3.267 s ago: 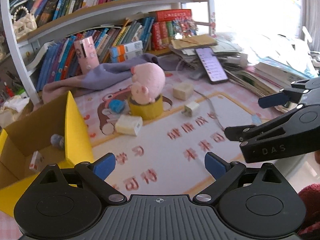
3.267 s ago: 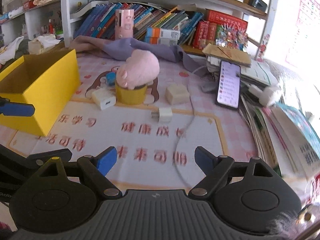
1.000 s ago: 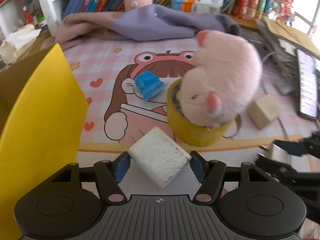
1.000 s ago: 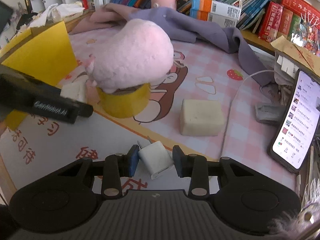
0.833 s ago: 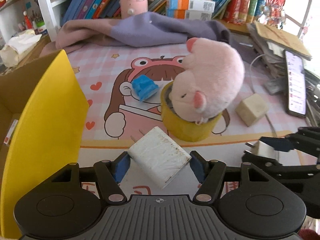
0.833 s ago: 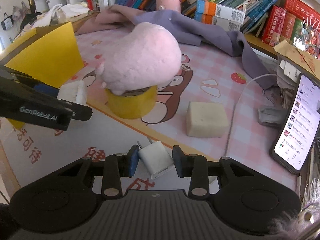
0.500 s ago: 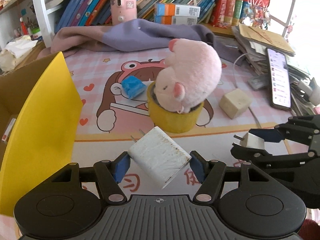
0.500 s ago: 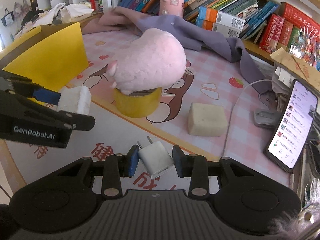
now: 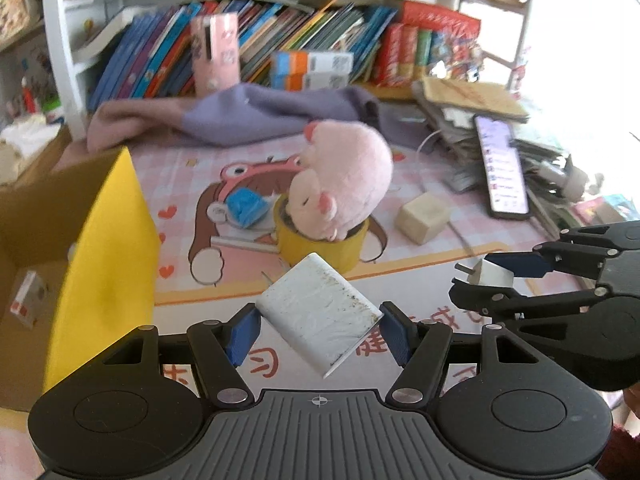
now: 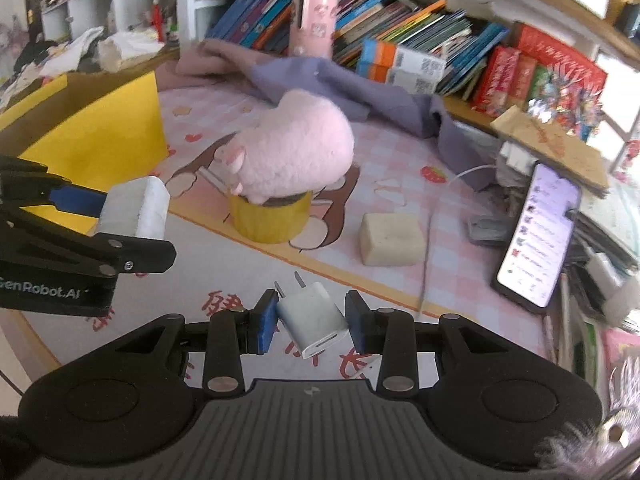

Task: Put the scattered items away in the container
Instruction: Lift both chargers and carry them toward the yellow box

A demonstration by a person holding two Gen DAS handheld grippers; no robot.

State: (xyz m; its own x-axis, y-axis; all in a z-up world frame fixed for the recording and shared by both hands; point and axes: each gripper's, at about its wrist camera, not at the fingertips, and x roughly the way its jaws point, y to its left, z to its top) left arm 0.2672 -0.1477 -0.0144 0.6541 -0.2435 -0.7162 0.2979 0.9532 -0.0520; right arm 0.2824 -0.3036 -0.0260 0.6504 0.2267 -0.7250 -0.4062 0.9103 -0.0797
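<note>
One yellow cardboard box (image 9: 108,248) fills the left edge of the left wrist view, open at the top, with a small carton (image 9: 28,300) lying inside it; in the right wrist view the same box sits at the upper left. One printed pink desk mat (image 9: 248,364) covers the middle of both views. One purple cloth (image 9: 272,116) is draped along the top centre, below a shelf of books (image 9: 320,40). One pink plush toy (image 9: 344,180) sits on one yellow tape roll (image 9: 320,244) at the centre, between the box and the right-hand clutter. One phone (image 9: 502,168) with a lit screen lies at the right on a stack of papers.

Two white plug adapters are off the mat. The larger adapter (image 9: 318,316) is pinched between the pads of the left gripper (image 9: 318,332), low in the centre of the left wrist view. The smaller adapter (image 10: 312,318) is pinched by the right gripper (image 10: 310,322), low in the centre of the right wrist view, prongs pointing up-left.

One beige block (image 9: 422,218) lies right of the tape roll, and one blue crumpled item (image 9: 246,206) lies just left of it.
</note>
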